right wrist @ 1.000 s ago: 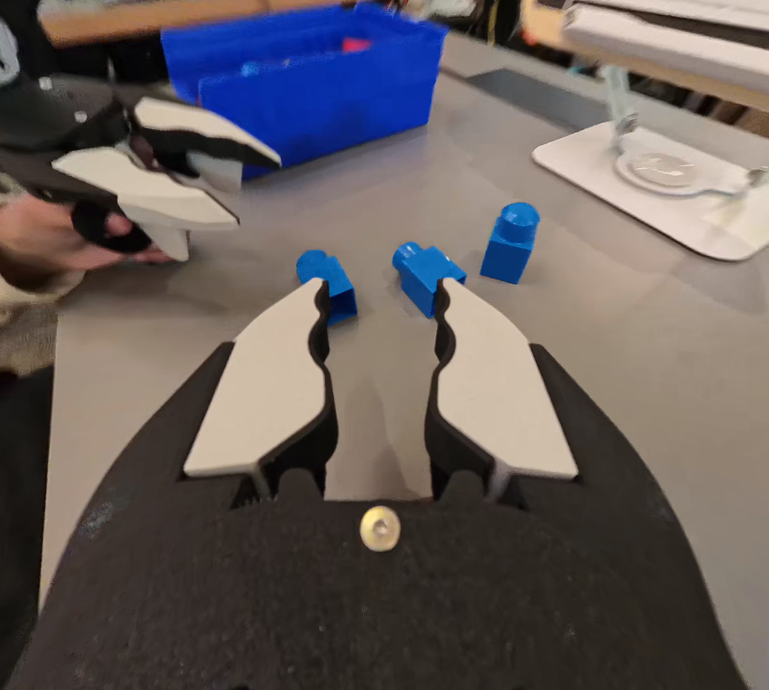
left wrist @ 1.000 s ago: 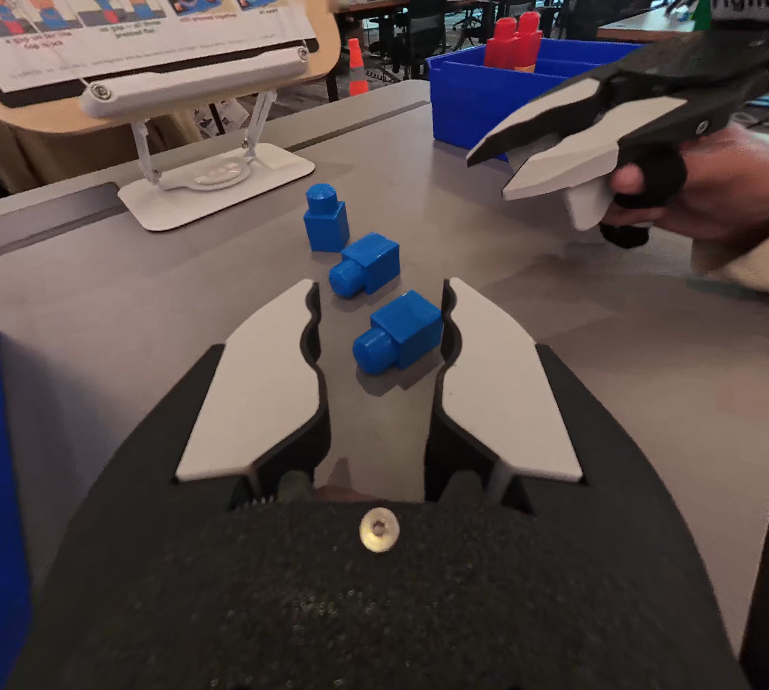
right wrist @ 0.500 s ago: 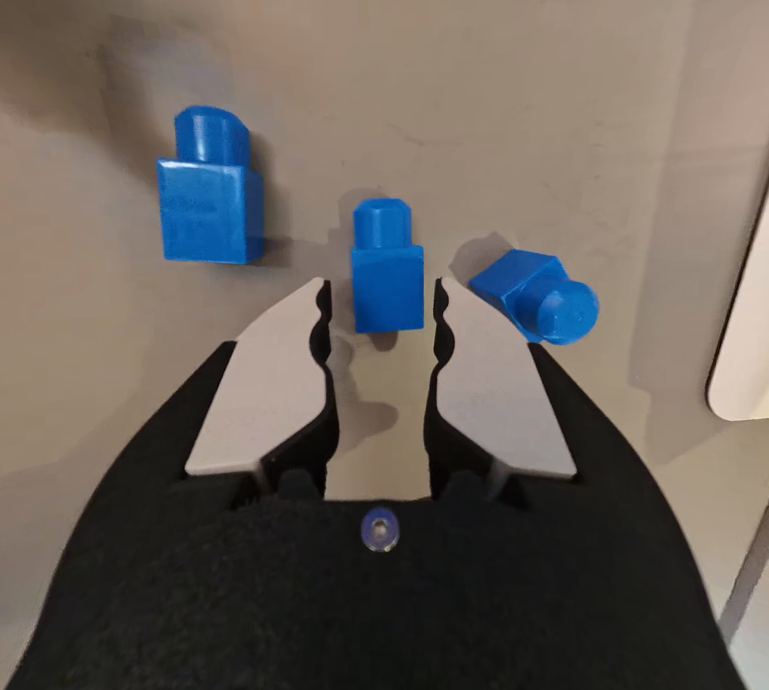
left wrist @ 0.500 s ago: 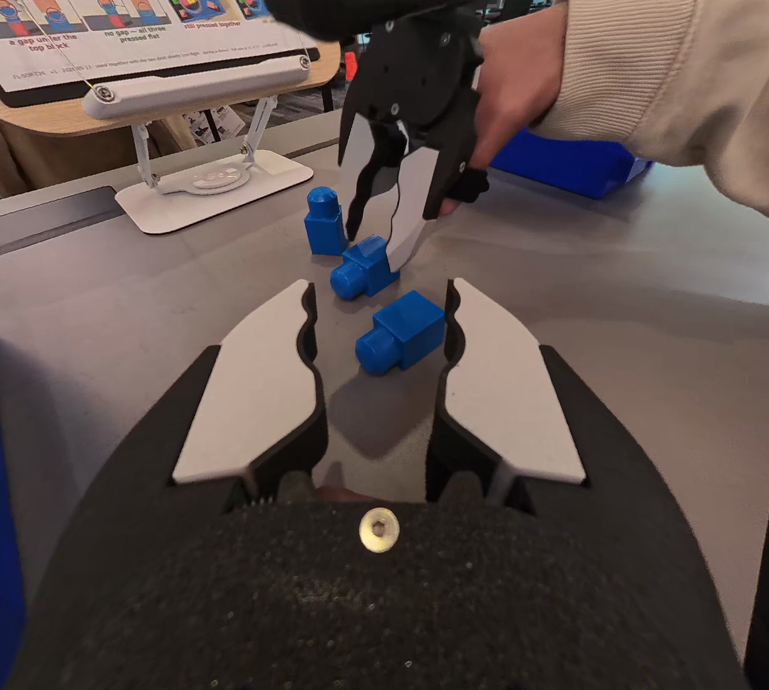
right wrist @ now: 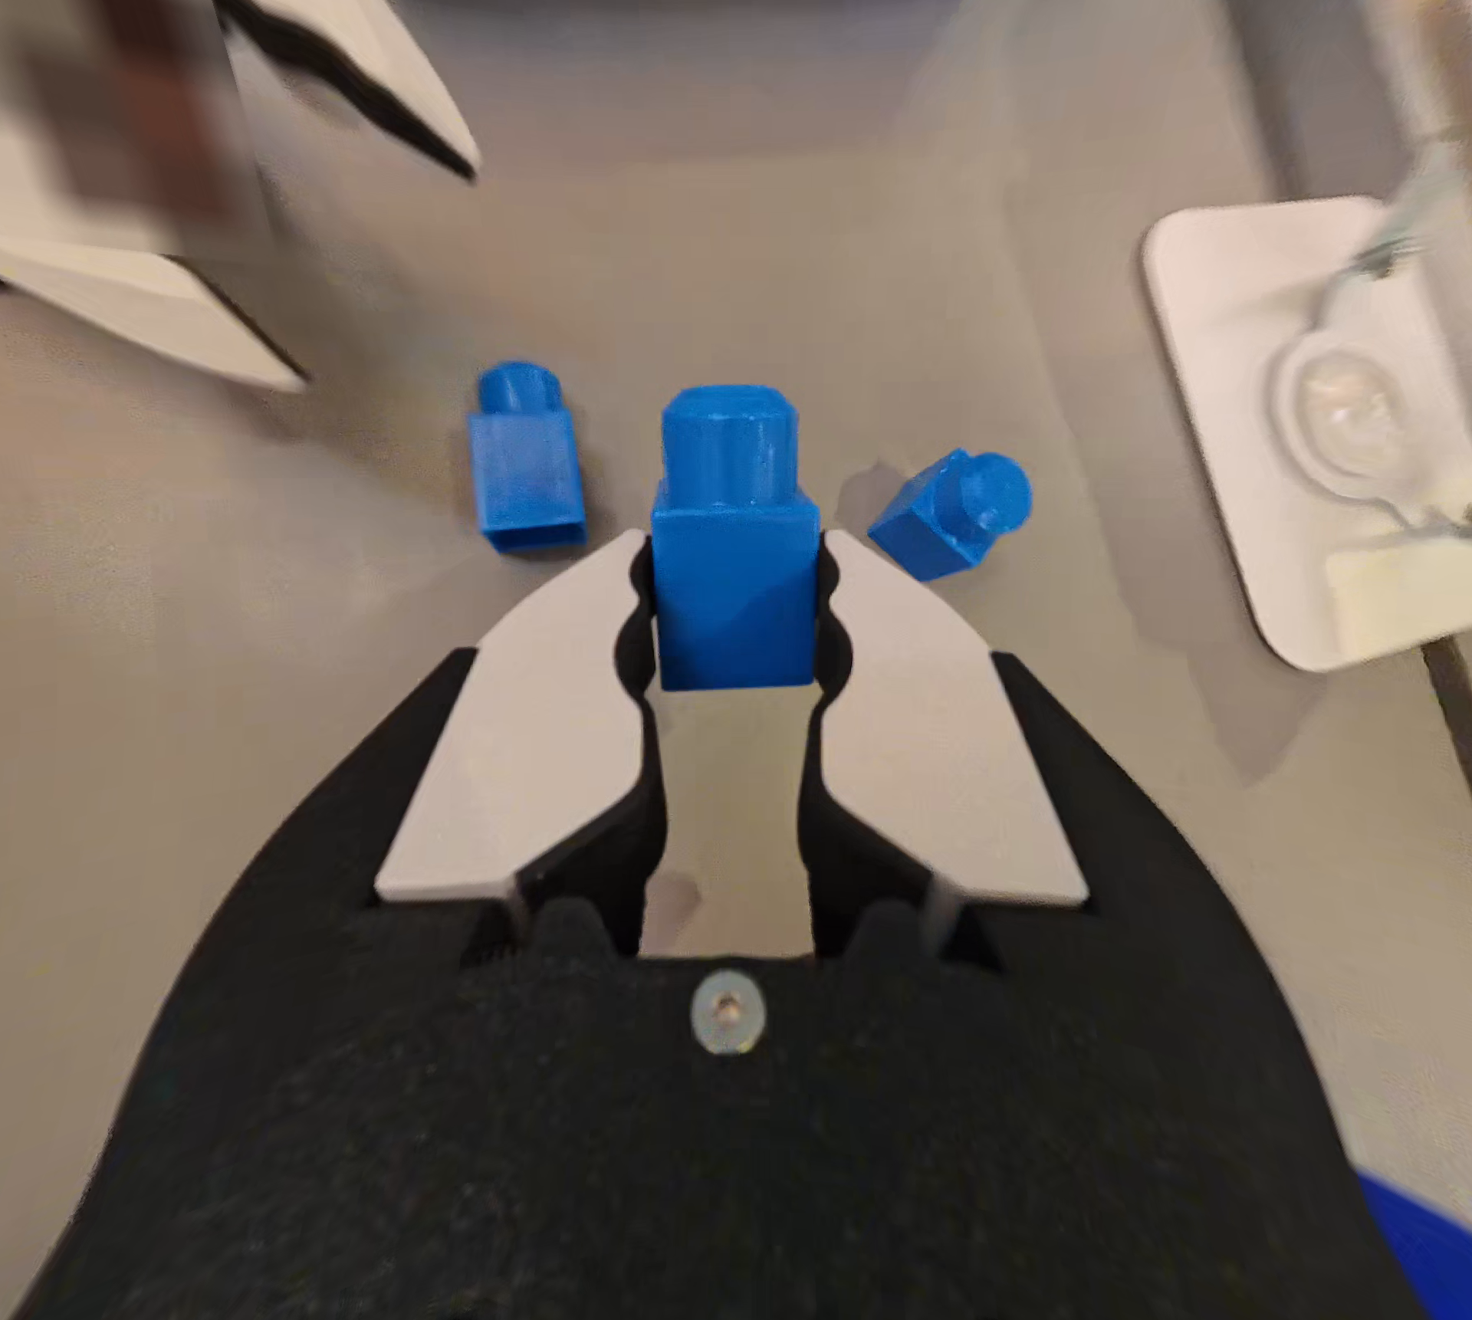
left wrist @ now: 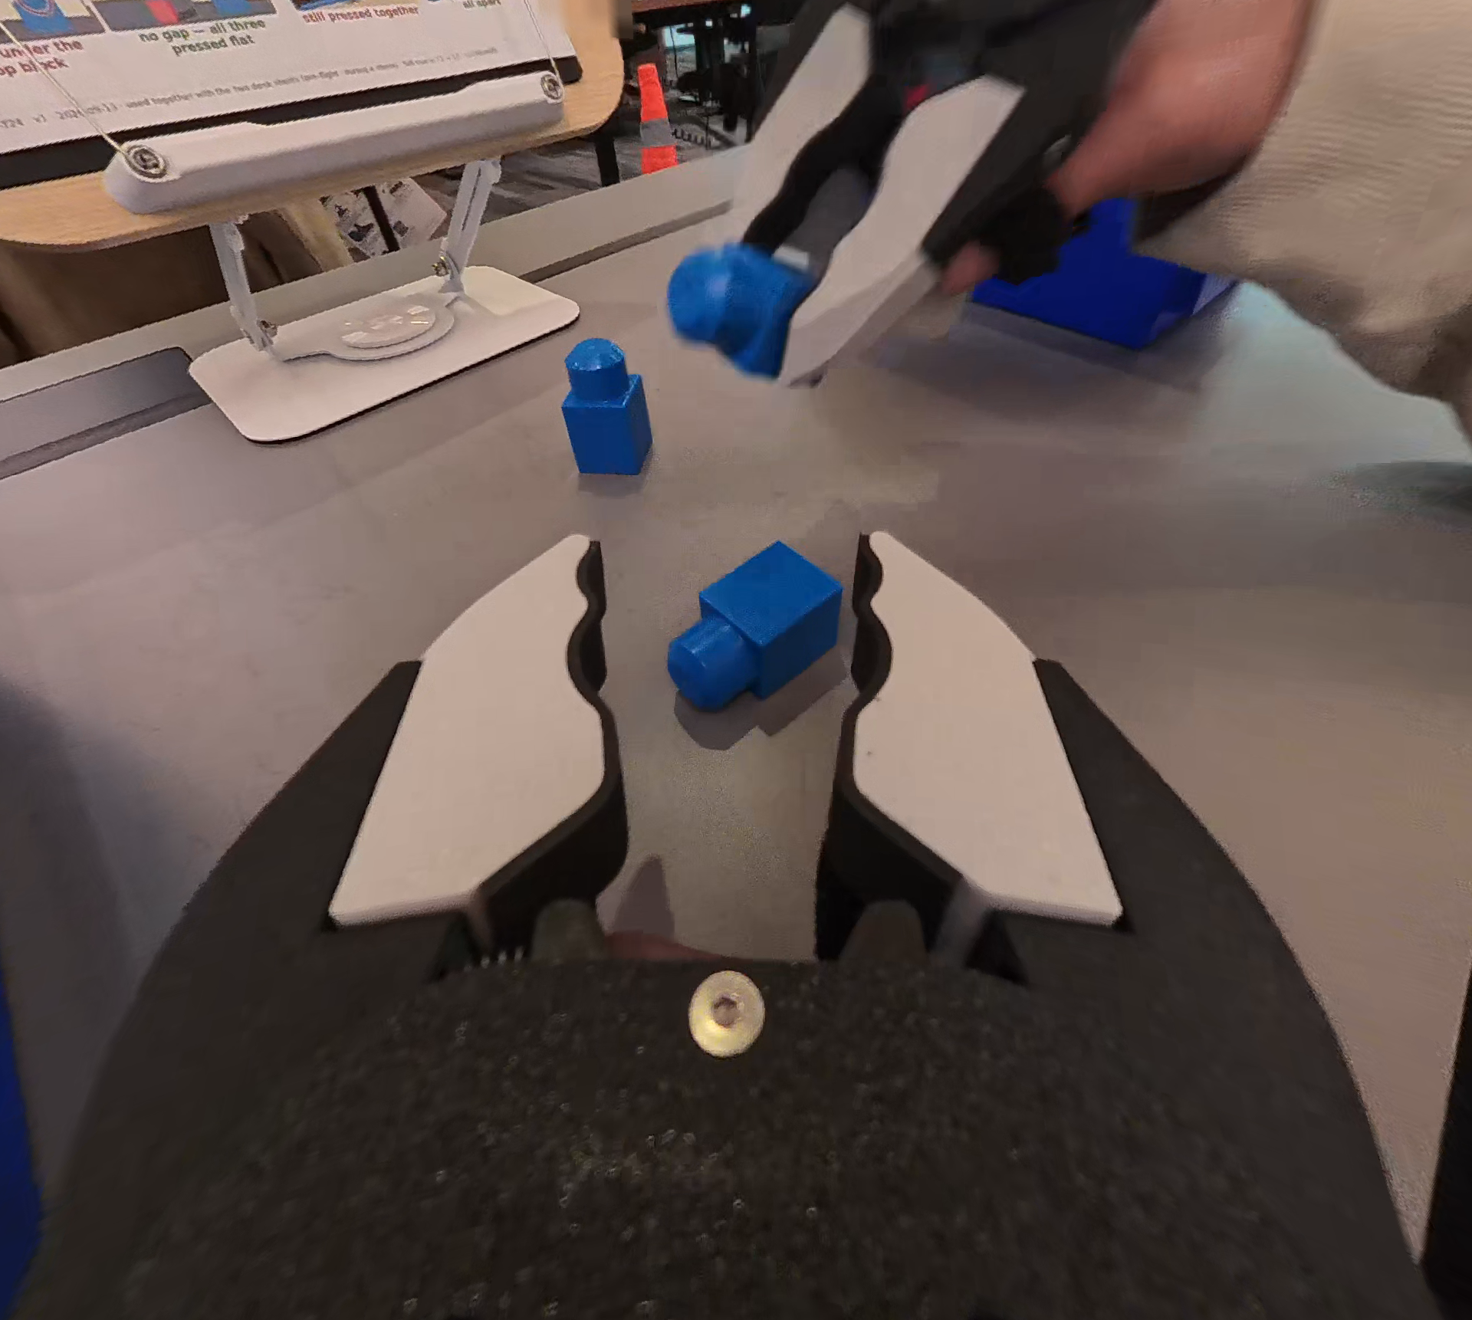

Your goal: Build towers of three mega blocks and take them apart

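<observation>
Two hand-held grippers over the table (left wrist: 1115, 565)

Right hand-held gripper (right wrist: 737, 565) clamps a blue block (right wrist: 733, 597) above the table; left hand-held gripper (left wrist: 729, 565) hangs low, fingers apart.

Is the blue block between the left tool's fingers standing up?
No, that blue block lies on its side on the grey table, its round knob pointing sideways, while another block stands upright farther off.

Both grippers (left wrist: 725, 613) — black textured bodies, pale grey fingers (left wrist: 494, 724), one silver screw (left wrist: 726, 1012) — cream ribbed sleeve (left wrist: 1354, 167).
</observation>
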Available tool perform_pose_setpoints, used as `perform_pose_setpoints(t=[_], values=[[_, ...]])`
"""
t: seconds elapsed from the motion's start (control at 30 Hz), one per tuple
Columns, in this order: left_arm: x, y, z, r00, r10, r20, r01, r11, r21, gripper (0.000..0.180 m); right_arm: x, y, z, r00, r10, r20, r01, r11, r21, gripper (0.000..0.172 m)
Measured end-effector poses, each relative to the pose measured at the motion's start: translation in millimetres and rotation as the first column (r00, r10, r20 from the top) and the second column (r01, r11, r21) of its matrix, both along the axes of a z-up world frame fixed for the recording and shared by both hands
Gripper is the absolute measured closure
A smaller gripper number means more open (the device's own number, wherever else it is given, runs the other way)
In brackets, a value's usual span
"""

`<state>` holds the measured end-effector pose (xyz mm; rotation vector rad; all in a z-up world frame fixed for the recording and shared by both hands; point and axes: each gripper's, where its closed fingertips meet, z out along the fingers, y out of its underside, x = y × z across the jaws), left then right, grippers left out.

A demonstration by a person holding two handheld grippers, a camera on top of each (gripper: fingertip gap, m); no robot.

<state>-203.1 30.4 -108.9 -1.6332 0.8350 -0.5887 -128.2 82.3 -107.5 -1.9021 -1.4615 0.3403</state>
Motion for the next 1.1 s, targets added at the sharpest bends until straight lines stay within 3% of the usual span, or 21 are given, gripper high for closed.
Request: perform_pose_setpoints(t=[0.03,0.1,0.17,0.27,0.37,0.43,0.6,0.7,0.77,0.93,1.1], values=[[1.4,-0.3,-1.6,1.0,0.0,-0.017,0.0,1.0,0.006,0.12,6.5,-8.6,10.5,0.994,-0.045,-0.098,0.048,0.998,0.033,0.135],[3.4,-0.6,-4.3,0.999,0.003,-0.045,-0.002,1.0,0.014,0.12,22.3,-24.5,23.7,0.945,-0.145,-0.292,0.166,0.985,0.048,0.136],[4.1,-0.6,-5.4,0.998,0.004,-0.055,-0.003,1.0,0.016,0.119,36.2,-36.9,32.5,0.838,-0.22,-0.5,0.265,0.964,0.019,0.136],[3.2,0.6,-5.1,0.999,0.009,-0.048,-0.009,1.0,0.008,0.119,51.5,-54.7,36.0,0.702,-0.203,-0.683,0.303,0.953,0.027,0.135],[4.7,3.3,-3.3,1.0,-0.002,-0.031,0.002,1.0,-0.005,0.12,61.4,-59.4,30.6,0.718,-0.186,-0.67,0.337,0.936,0.101,0.136],[7.3,13.0,-2.1,0.999,-0.002,-0.036,0.002,1.0,-0.017,0.12,66.1,-62.2,36.1,0.69,-0.163,-0.705,0.356,0.925,0.134,0.136],[31.3,64.7,3.9,0.988,-0.048,-0.146,0.034,0.995,-0.099,0.111,67.5,-61.7,34.6,0.69,-0.16,-0.706,0.359,0.923,0.141,0.136],[45.7,110.4,-9.1,0.963,-0.029,-0.268,-0.001,0.994,-0.111,0.109,65.8,-62.7,32.7,0.693,-0.16,-0.703,0.347,0.929,0.131,0.136],[59.0,129.3,-21.8,0.959,-0.049,-0.277,0.005,0.987,-0.158,0.11,65.4,-63.2,32.2,0.697,-0.157,-0.7,0.344,0.93,0.134,0.135],[79.2,148.5,-56.8,0.937,-0.098,-0.335,0.024,0.975,-0.22,0.111,66.9,-64.1,32.5,0.69,-0.159,-0.706,0.343,0.931,0.125,0.136],[86.5,152.8,-68.2,0.916,-0.107,-0.386,0.02,0.975,-0.223,0.111,66.3,-63.1,32.5,0.681,-0.162,-0.714,0.334,0.937,0.106,0.135]])
